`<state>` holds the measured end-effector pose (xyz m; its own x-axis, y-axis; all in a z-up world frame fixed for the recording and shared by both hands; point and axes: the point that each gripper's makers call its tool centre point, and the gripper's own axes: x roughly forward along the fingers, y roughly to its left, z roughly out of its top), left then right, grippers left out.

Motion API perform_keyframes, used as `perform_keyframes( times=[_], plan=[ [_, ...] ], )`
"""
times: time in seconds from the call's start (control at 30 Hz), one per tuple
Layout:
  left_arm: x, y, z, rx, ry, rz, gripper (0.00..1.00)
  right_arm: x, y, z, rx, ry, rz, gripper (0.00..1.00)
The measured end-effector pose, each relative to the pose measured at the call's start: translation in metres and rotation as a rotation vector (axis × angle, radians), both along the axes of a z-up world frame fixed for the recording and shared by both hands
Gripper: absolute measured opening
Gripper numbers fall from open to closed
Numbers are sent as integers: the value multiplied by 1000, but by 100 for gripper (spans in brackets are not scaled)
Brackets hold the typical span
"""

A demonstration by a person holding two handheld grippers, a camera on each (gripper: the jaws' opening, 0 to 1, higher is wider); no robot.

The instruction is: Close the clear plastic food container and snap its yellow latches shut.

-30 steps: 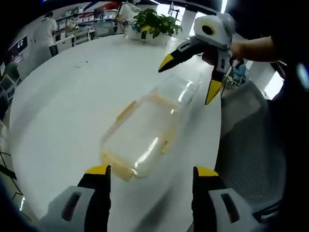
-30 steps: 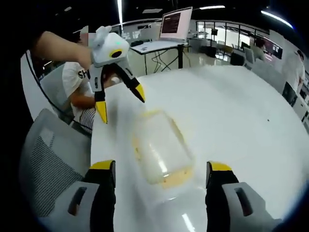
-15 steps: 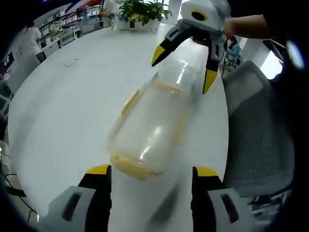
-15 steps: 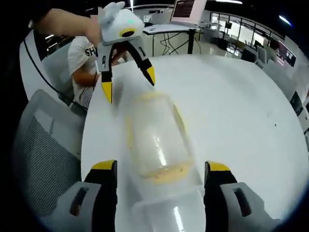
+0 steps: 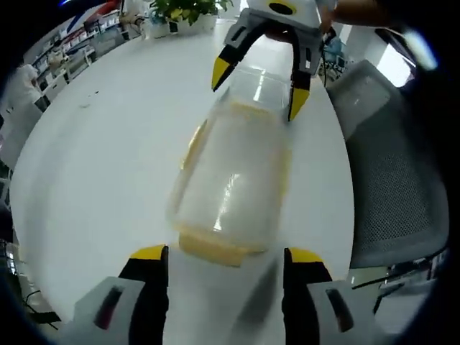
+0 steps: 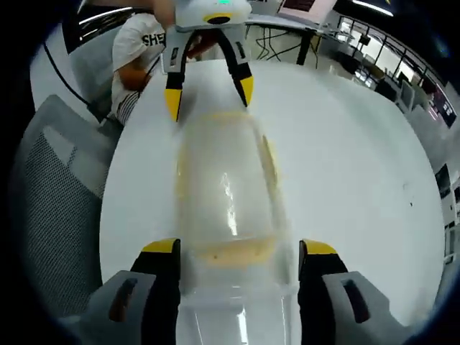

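Observation:
A clear plastic food container (image 5: pixel 233 180) with yellow latches lies lengthwise on the round white table (image 5: pixel 93 158). My left gripper (image 5: pixel 226 255) is open, its yellow-tipped jaws just short of the container's near end with its yellow latch (image 5: pixel 215 246). At the far end my right gripper (image 5: pixel 257 88) is open, straddling the clear lid part (image 5: pixel 259 80). In the right gripper view the container (image 6: pixel 226 187) runs away from me. The clear lid part (image 6: pixel 237 316) lies between the jaws of my right gripper (image 6: pixel 238 248). My left gripper (image 6: pixel 210 97) stands open at the far end.
A grey mesh chair (image 5: pixel 392 172) stands at the table's edge beside the container, chair (image 6: pixel 50 201). A seated person in a white shirt (image 6: pixel 140 50) is behind the left gripper. Potted plants (image 5: pixel 180 8) stand at the table's far side. Bare table (image 6: pixel 359 165) spreads beyond the container.
Both grippers have closed in on the container's two ends. The right gripper's jaws now straddle the clear lid part, and the left gripper's jaws sit close to the opposite end.

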<state>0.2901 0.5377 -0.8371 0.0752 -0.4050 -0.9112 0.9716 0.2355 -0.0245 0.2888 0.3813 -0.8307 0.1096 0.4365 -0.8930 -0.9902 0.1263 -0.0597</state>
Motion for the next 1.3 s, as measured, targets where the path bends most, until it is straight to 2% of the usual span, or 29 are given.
perform_keyframes(
  times=[0.2,0.23,0.37,0.47,0.57,0.73,0.8,0.83,0.97,1.07,1.13,1.17,1.3],
  plan=[
    [5,3,-4,26,-10,-39,57,3,-3,-9,-66,-5,37,61],
    [7,4,-4,35,-16,-50,57,2,0,-7,-49,14,30,60],
    [11,2,-4,43,-33,-76,53,6,1,-8,-84,25,26,60],
    [13,2,-8,71,-52,-131,50,6,0,-8,-107,22,43,57],
    [10,1,-8,83,-48,-172,45,3,0,-9,-120,34,68,52],
    [12,2,-11,98,-50,-180,42,6,-2,-4,-140,41,92,53],
    [11,1,-10,89,-45,-175,41,8,0,2,-104,77,46,53],
    [11,1,-10,89,-43,-175,41,9,-3,1,-117,78,51,53],
    [12,0,-11,86,-40,-175,41,11,-13,-14,-205,50,118,51],
    [13,0,-11,84,-37,-172,41,11,-10,-22,-218,57,106,50],
    [13,-1,-11,83,-37,-173,41,7,-8,-24,-224,62,117,46],
    [13,-2,-10,81,-38,-184,40,8,0,-21,-197,58,130,46],
    [13,-3,-11,97,-31,-197,35,4,-3,-18,-228,63,144,37]
  ],
)
